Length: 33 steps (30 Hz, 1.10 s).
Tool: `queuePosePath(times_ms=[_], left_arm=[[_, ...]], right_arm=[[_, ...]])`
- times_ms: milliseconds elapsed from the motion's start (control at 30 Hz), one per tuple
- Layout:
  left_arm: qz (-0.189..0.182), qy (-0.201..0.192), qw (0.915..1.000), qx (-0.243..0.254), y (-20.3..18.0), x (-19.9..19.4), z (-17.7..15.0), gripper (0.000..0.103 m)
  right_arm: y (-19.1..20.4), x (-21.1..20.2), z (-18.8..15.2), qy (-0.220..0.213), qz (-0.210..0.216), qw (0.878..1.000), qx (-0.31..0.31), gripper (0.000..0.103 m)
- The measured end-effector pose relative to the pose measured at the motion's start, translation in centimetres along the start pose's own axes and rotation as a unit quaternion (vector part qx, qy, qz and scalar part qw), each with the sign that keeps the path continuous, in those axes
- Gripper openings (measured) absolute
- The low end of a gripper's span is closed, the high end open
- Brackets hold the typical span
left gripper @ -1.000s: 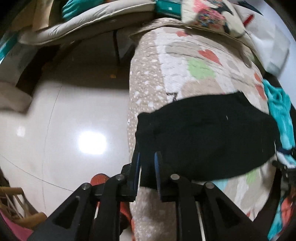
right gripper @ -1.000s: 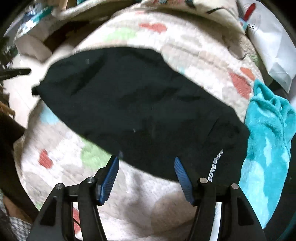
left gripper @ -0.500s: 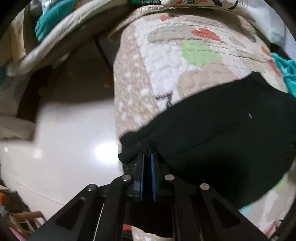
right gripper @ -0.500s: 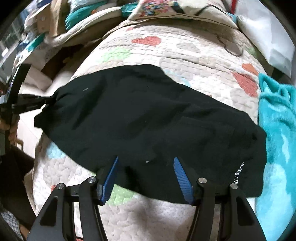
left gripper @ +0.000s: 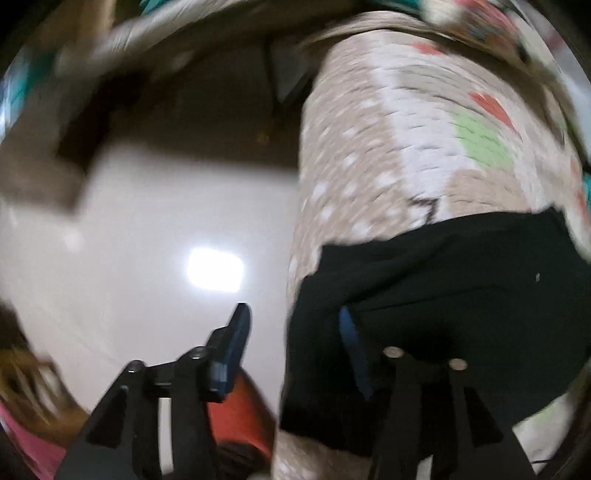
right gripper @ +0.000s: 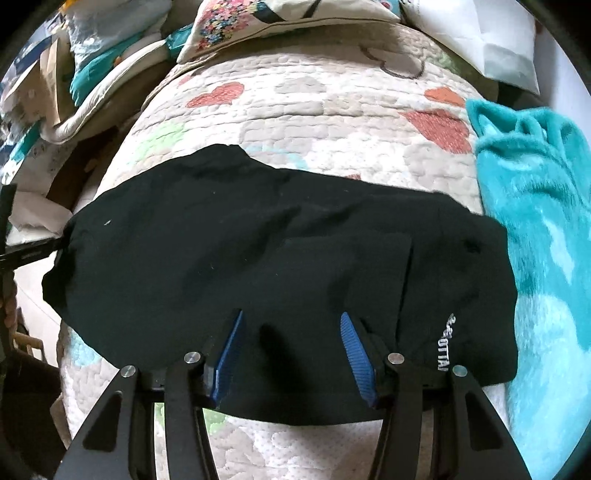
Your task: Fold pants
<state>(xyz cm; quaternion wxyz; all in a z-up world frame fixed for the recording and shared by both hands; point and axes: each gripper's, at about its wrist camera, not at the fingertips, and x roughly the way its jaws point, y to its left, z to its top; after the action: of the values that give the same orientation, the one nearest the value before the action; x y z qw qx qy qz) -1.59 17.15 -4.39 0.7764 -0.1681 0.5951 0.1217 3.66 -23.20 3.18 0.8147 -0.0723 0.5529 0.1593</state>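
Observation:
The black pants lie folded across a quilted bed cover, with white lettering near their right end. My right gripper is open, its blue fingertips over the pants' near edge. In the blurred left wrist view the pants hang over the bed's left edge. My left gripper is open; its right fingertip is against the cloth, its left one over the floor.
A teal fleece blanket lies right of the pants. Pillows and bedding pile at the bed's head. A glossy white floor lies left of the bed, with an orange object below my left gripper.
My left gripper has let go of the pants' left end and opened. My right gripper has moved in lower over the pants' near edge, still open.

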Motion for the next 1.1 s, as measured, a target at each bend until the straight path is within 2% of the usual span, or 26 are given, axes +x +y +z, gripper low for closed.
queuePosePath(times_ms=[67, 100, 167, 200, 233, 267, 300, 367, 467, 600, 700, 767, 800, 833, 900, 1000, 1100], left_arm=[[-0.015, 0.015, 0.9986, -0.049, 1.8, 0.5, -0.8, 0.061], [0.002, 0.021, 0.9972, -0.071, 2.6, 0.7, -1.3, 0.061], [0.004, 0.014, 0.9939, -0.109, 3.7, 0.7, -2.3, 0.059], [-0.027, 0.008, 0.9879, -0.153, 5.1, 0.5, -2.9, 0.059], [-0.053, 0.006, 0.9823, -0.180, 6.0, 0.4, -3.3, 0.059], [-0.086, 0.003, 0.9731, -0.214, 7.2, 0.2, -3.8, 0.059], [-0.104, -0.004, 0.9673, -0.231, 8.0, -0.2, -4.3, 0.059], [-0.118, -0.025, 0.9626, -0.243, 8.8, -1.0, -5.3, 0.059], [-0.145, -0.038, 0.9589, -0.241, 8.8, -1.6, -6.3, 0.059], [-0.157, -0.027, 0.9581, -0.238, 9.3, -1.3, -6.8, 0.059], [-0.166, -0.029, 0.9546, -0.246, 9.3, -1.5, -6.9, 0.059], [-0.163, -0.041, 0.9547, -0.246, 9.3, -2.0, -6.7, 0.059], [-0.162, -0.045, 0.9547, -0.245, 9.2, -2.0, -6.3, 0.059], [-0.162, -0.049, 0.9546, -0.245, 9.2, -2.2, -6.3, 0.059], [-0.164, -0.051, 0.9536, -0.247, 9.0, -2.2, -6.2, 0.059], [-0.171, -0.043, 0.9523, -0.249, 8.5, -1.8, -6.2, 0.059], [-0.180, -0.037, 0.9499, -0.252, 8.2, -1.3, -6.2, 0.059]], right_arm=[[1.8, -0.1, 0.8, -0.003, 0.007, 1.000, -0.029, 0.058], [3.3, 0.0, 1.4, -0.003, 0.012, 0.999, -0.047, 0.058], [6.0, 0.4, 2.4, -0.004, 0.022, 0.997, -0.074, 0.058], [7.4, 0.6, 2.7, -0.004, 0.029, 0.996, -0.084, 0.058], [9.5, 1.0, 3.3, -0.003, 0.041, 0.994, -0.100, 0.058], [11.2, 1.2, 3.7, -0.003, 0.053, 0.992, -0.112, 0.058], [13.0, 1.5, 4.1, -0.001, 0.071, 0.990, -0.124, 0.058], [16.9, 2.0, 5.1, 0.008, 0.109, 0.983, -0.148, 0.058], [22.0, 2.8, 6.8, 0.016, 0.139, 0.971, -0.195, 0.058], [28.1, 5.0, 9.0, 0.025, 0.135, 0.951, -0.277, 0.059], [31.0, 6.9, 9.0, 0.042, 0.126, 0.936, -0.325, 0.059], [33.1, 8.4, 8.0, 0.057, 0.098, 0.918, -0.380, 0.049], [33.8, 9.2, 7.5, 0.065, 0.082, 0.910, -0.402, 0.026], [34.4, 10.2, 7.2, 0.074, 0.056, 0.902, -0.422, 0.013], [34.9, 11.2, 7.7, 0.076, 0.046, 0.902, -0.422, 0.012], [35.0, 11.5, 9.7, 0.066, 0.046, 0.916, -0.394, 0.010], [34.4, 10.9, 11.5, 0.062, 0.070, 0.931, -0.353, 0.017]])
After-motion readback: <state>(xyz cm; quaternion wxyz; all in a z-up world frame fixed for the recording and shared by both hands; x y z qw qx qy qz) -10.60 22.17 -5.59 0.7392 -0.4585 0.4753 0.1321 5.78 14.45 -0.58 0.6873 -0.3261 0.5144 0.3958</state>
